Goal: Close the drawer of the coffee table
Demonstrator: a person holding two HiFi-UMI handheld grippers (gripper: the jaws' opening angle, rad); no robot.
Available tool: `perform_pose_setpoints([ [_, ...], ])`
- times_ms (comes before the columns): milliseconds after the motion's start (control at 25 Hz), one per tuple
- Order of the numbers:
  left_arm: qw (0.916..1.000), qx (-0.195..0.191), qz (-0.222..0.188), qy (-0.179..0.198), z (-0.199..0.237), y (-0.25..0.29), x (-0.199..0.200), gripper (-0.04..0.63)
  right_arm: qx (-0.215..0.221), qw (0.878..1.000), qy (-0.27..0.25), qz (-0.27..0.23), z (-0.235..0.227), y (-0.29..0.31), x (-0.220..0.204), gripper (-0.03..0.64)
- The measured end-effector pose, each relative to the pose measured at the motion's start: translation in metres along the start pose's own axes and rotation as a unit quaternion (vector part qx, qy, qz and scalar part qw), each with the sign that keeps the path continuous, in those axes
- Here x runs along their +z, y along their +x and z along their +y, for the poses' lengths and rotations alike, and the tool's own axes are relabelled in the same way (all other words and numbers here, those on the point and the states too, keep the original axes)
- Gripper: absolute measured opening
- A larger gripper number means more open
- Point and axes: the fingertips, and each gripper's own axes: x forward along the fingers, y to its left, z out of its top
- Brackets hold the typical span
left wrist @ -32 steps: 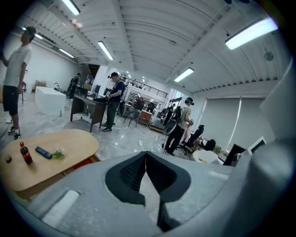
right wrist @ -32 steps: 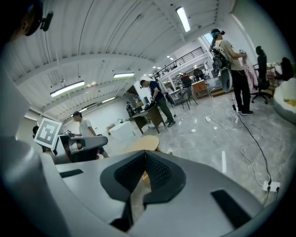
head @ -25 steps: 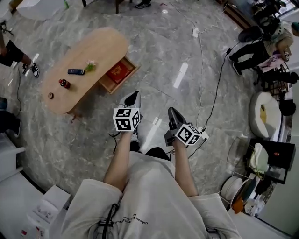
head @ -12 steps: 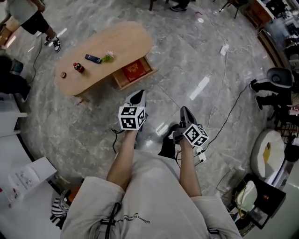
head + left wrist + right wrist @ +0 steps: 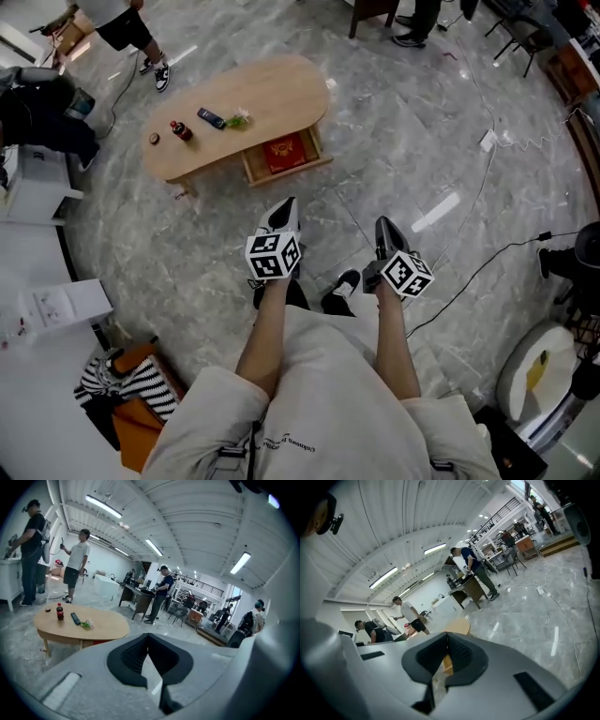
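The low oval wooden desk (image 5: 281, 89) stands on the grey marble floor (image 5: 394, 159), ahead of the person and a little to the left. Its drawer (image 5: 291, 175) is pulled out on the side facing the person, and a flat red item (image 5: 284, 153) lies inside (it could be a book or a box; the print is too small to read). On the desk top sit a small cola bottle (image 5: 178, 130), a dark remote control (image 5: 211, 118), a bit of green foliage (image 5: 238, 120) just beside the remote, and a small round thing (image 5: 154, 139) near the bottle.

The left hand-held gripper (image 5: 284, 208) is held out over the floor, pointing toward the open drawer but well apart from it. In its own view the two jaws meet at the tips with nothing between them, and the desk shows off to the left beyond them. The right hand-held gripper (image 5: 382, 226) is held beside the left one, also over bare floor; its jaws are pressed together too, empty, with one end of the desk showing past the tips. A black cable (image 5: 497, 258) trails across the floor to the right.
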Motion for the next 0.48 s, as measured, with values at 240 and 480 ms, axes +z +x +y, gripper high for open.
perform_pose_setpoints([
  [240,0.9978,0.063,-0.018,0.003,-0.006,-0.009,-0.006,0.009,0.038,0.996,-0.061,0.047,-0.012,0.013,0.016,0.017],
  [480,0.9915,0.123,-0.039,-0.01,0.033,-0.017,0.008,0.009,0.059,0.992,-0.086,0.077,0.007,0.065,0.022,0.017],
])
